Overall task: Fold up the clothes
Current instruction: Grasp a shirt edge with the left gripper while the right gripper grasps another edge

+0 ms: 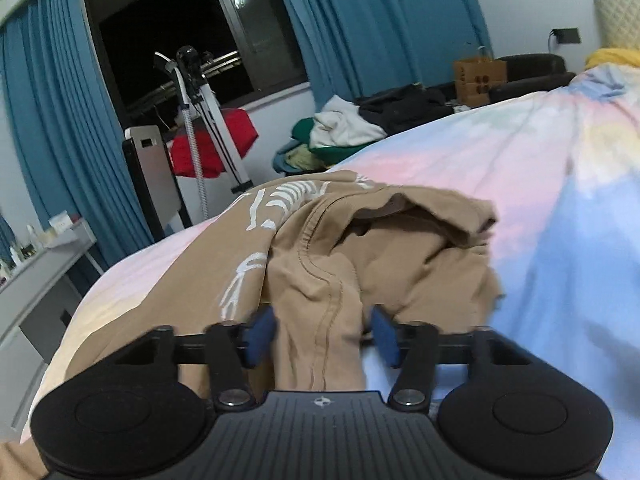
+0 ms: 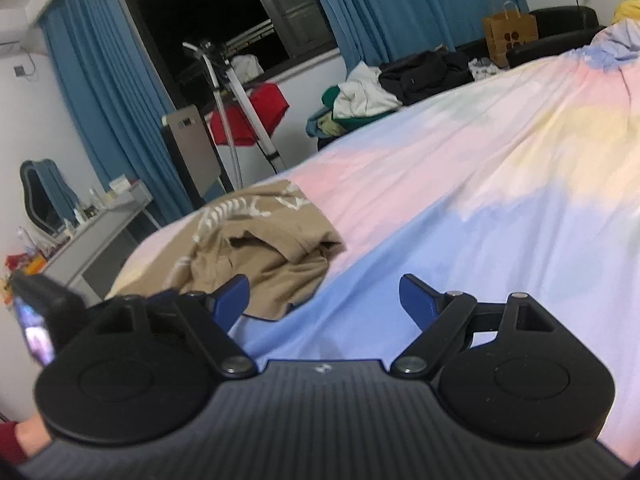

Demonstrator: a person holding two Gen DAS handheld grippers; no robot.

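Observation:
A tan garment with a white skeleton print (image 1: 360,248) lies bunched on the pastel bed cover (image 1: 540,168). My left gripper (image 1: 322,334) has its blue pads on either side of a stitched fold of this garment, and the cloth fills the gap between them. In the right wrist view the same tan garment (image 2: 264,248) lies to the left on the bed cover (image 2: 460,184). My right gripper (image 2: 324,300) is open and empty just right of the garment's near edge, above the blue part of the cover.
A pile of white, green and black clothes (image 1: 360,124) lies beyond the bed's far edge, near a paper bag (image 1: 480,76) and a black sofa. A stand with a red cloth (image 1: 216,148) and a grey desk (image 1: 36,276) stand at the left. Blue curtains frame a dark window.

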